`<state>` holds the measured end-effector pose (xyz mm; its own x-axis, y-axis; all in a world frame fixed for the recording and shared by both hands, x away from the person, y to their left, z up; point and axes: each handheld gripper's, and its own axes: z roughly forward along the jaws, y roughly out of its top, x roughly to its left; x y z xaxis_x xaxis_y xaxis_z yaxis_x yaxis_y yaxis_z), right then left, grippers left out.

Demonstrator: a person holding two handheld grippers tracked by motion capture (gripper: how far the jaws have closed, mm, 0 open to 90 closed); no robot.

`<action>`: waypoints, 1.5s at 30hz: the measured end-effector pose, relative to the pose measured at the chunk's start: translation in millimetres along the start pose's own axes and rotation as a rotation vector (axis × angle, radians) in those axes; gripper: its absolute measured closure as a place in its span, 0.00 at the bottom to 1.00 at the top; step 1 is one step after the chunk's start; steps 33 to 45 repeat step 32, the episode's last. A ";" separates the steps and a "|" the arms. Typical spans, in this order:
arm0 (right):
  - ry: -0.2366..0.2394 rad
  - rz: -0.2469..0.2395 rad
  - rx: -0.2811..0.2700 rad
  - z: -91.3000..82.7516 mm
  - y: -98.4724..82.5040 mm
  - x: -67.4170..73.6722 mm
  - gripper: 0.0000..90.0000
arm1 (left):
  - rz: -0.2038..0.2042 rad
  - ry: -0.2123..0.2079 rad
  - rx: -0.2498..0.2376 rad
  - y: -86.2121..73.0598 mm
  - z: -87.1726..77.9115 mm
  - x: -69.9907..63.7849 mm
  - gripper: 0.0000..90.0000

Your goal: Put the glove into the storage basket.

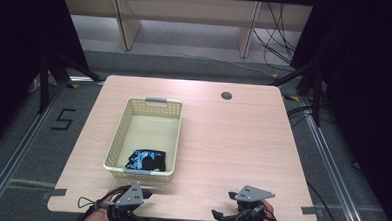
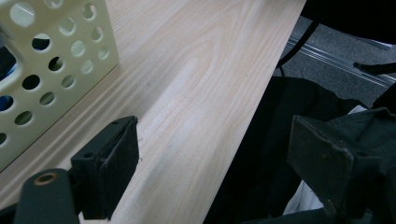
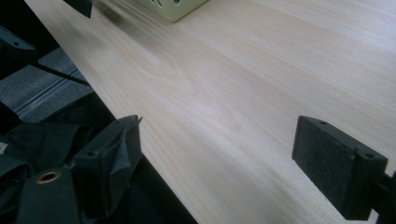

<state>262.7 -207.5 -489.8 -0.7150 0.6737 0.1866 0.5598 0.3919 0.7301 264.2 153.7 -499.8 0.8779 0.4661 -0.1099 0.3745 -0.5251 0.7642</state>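
Two grippers sit at the near edge of the desk (image 1: 233,137), one in each of the person's hands. The left gripper (image 1: 130,195) has its jaws spread wide with nothing between them; in the left gripper view one jaw hangs over the wood and the other over dark cloth past the desk's edge. Just beyond and to the left of that jaw over the wood stands the perforated wall of a cream basket (image 2: 51,70), close to it but not touching. The right gripper (image 1: 240,205) also has its jaws wide apart and empty. In the right gripper view, the bare wood grain lies between them, with the left-hand jaw over the dark drop at the desk's edge and the right-hand jaw over the board; the basket's corner (image 3: 175,9) lies well ahead of them, far up the frame.

From the high view, the basket (image 1: 118,137) stands lengthwise ahead of the left jaws, and in its near end lies a dark bundle with blue patterning (image 1: 147,160), what it is I cannot tell. A round cable hole (image 1: 226,96) sits at the far side of the desk, well ahead of the right jaws.
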 end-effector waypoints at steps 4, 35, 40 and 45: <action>-0.009 -0.015 -0.005 -1.5 -1.2 1.1 0.19 | 0.006 0.010 0.002 -0.5 1.2 1.2 0.18; -0.025 -0.037 0.006 -0.4 -0.2 -1.4 0.19 | -0.024 0.040 0.000 -0.9 2.2 1.5 0.18; -0.025 -0.037 0.006 -0.4 -0.2 -1.4 0.19 | -0.024 0.040 0.000 -0.9 2.2 1.5 0.18; -0.025 -0.037 0.006 -0.4 -0.2 -1.4 0.19 | -0.024 0.040 0.000 -0.9 2.2 1.5 0.18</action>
